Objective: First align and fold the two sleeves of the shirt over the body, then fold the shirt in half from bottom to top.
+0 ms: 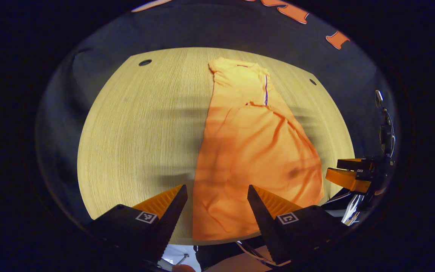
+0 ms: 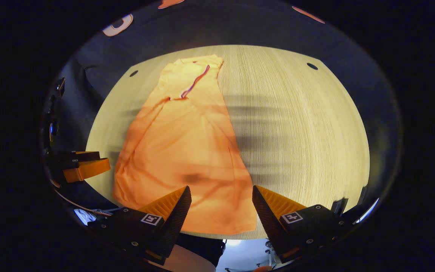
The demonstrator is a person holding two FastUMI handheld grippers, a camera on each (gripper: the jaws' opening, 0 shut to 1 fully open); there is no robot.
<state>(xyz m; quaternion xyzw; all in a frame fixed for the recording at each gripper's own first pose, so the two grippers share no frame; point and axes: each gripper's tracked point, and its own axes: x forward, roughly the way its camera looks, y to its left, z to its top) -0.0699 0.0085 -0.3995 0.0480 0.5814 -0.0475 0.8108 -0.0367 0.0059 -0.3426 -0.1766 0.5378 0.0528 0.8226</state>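
The shirt [image 1: 255,151] lies flat on the table [image 1: 134,132] as a long narrow strip, collar at the far end, hem at the near edge; both sleeves look already folded over the body, so the bottom-to-top fold seems to be what is left. The left gripper [image 1: 217,204] hangs released over the hem's left corner; the right gripper [image 2: 221,204] hangs released over its right corner; neither grasps cloth. No readable brand or writing on the shirt.

Both grippers are held level and apart: the left gripper [image 1: 217,206] and right gripper [image 2: 221,206] have fingers spread wide, gripping nothing.
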